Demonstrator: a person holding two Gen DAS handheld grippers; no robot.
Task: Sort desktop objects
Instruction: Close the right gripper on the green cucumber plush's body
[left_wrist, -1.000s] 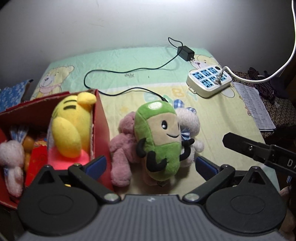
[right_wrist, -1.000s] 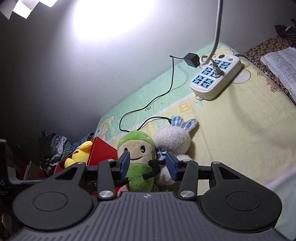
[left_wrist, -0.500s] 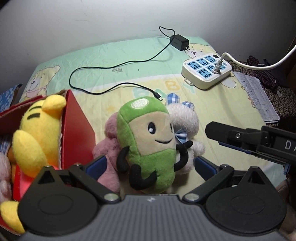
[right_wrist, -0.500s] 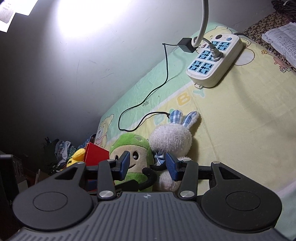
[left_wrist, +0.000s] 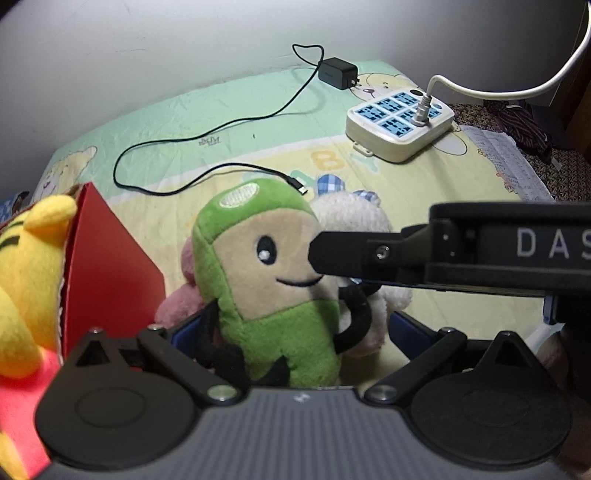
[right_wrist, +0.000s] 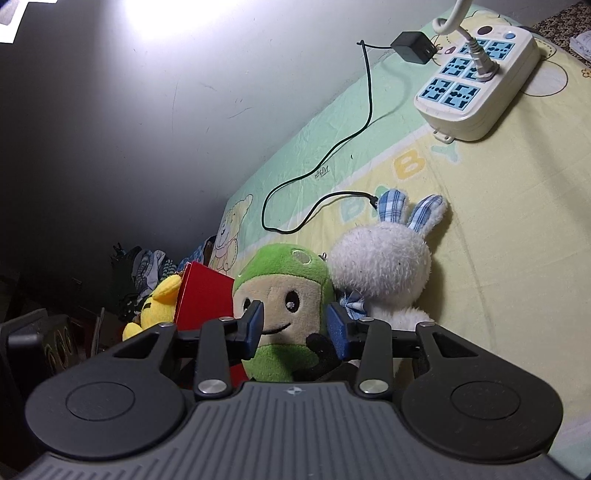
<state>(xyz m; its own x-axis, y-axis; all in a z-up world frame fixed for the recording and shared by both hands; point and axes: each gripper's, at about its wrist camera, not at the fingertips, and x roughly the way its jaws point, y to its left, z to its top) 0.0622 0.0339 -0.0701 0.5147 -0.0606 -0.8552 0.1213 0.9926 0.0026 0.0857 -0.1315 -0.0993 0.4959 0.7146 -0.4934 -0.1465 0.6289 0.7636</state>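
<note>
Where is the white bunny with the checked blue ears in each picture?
Left wrist view: the white bunny is mid-frame, mostly hidden behind the green plush toy.
Right wrist view: the bunny sits just right of centre, in plain sight beside the green toy.
Shared landmark: the white power strip, upper right in both.

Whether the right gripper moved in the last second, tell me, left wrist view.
Yes, leftward. Its tip was right of the power strip; now the right gripper reaches left of it, across the green plush's face.
</note>
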